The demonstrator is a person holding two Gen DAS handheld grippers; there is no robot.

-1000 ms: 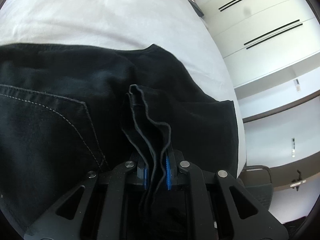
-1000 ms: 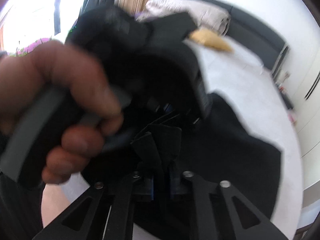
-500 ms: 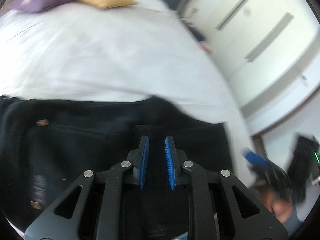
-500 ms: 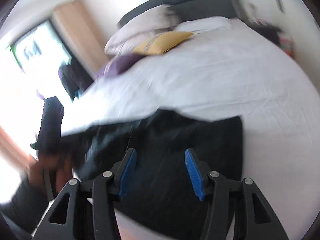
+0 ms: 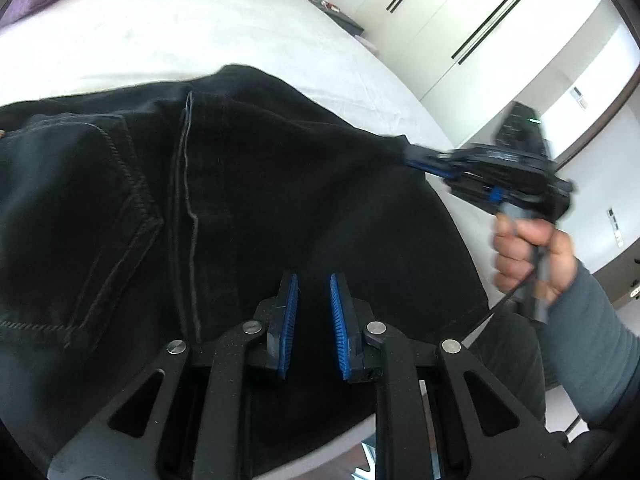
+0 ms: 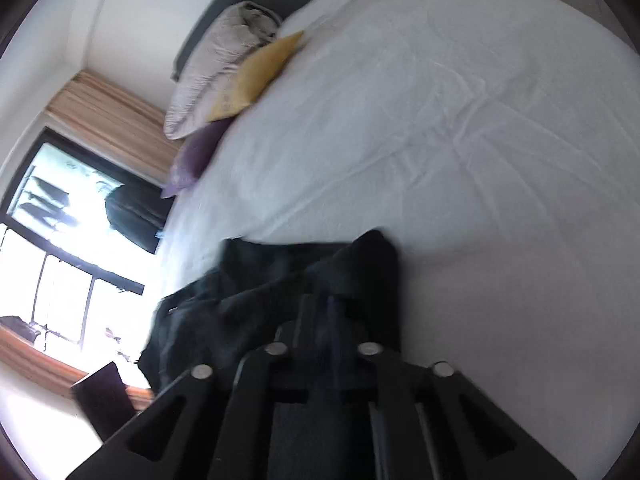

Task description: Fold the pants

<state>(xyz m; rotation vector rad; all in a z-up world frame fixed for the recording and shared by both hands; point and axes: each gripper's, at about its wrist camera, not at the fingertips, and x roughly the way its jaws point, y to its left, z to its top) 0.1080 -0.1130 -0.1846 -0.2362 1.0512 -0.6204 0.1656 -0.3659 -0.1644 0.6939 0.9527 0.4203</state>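
Observation:
The black pants (image 5: 248, 184) lie folded on the white bed (image 5: 168, 36), back pocket and seam facing up. My left gripper (image 5: 314, 284) is open and empty, hovering just above the near part of the cloth. My right gripper (image 5: 408, 156) shows in the left wrist view at the far right corner of the pants, held by a hand (image 5: 528, 256). In the right wrist view the right gripper (image 6: 320, 308) is blurred, with its fingers close together on a raised corner of the pants (image 6: 360, 264).
A yellow pillow (image 6: 256, 76), a grey pillow (image 6: 216, 72) and a purple pillow (image 6: 192, 156) lie at the head of the bed. White wardrobes (image 5: 500, 40) stand beyond the bed's right side. A window (image 6: 60, 240) is at the left.
Both grippers let go of the bunched cloth they held a second ago. The left stays open over the pants. The right swung to the far right corner and closed on it.

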